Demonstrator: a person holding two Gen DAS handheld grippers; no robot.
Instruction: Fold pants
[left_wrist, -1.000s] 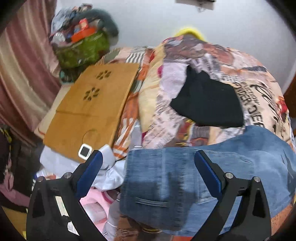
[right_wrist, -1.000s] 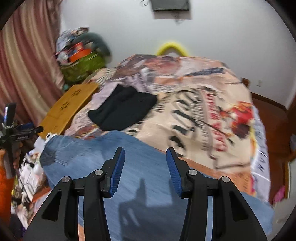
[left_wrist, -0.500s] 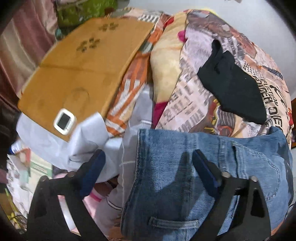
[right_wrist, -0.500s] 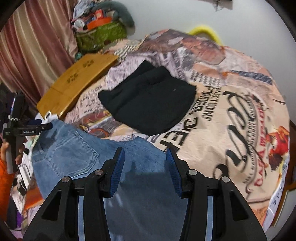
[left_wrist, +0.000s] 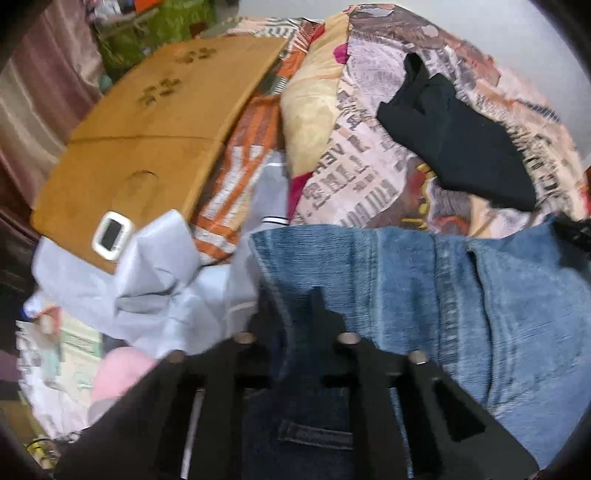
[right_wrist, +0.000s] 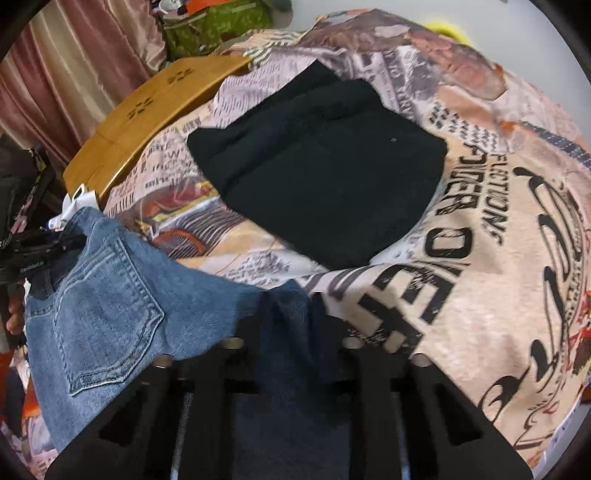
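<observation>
The left gripper (left_wrist: 291, 314) is clamped on the waistband edge of the blue jeans (left_wrist: 461, 295), its fingers drawn close with denim pinched between them. The right gripper (right_wrist: 286, 314) likewise has its fingers closed narrowly on a bunched fold of the jeans (right_wrist: 110, 306), further along the garment. The jeans hang stretched between the two grippers above the near edge of the bed, their long axis running roughly side to side across both views, with the waist toward the left gripper (right_wrist: 33, 254) and a stitched back pocket (right_wrist: 107, 317) facing the right wrist camera. The denim is mid-blue, faded, with heavy seams and a belt loop. Just beyond them the printed bedspread (right_wrist: 480, 221), a soft cloth with newspaper-style lettering and bold black script, covers the bed. On it lies a folded black garment (right_wrist: 325, 166), flat and roughly square. To the left, a wooden board (left_wrist: 147, 122) with flower-shaped cutouts rests beside the bed, a small white device (left_wrist: 110, 234) at its near corner touching crumpled white cloth (left_wrist: 147, 284). Farther off sits a green bag (right_wrist: 210, 26), stuffed full; its contents are blurred. Pink curtains (right_wrist: 74, 66) hang behind.
</observation>
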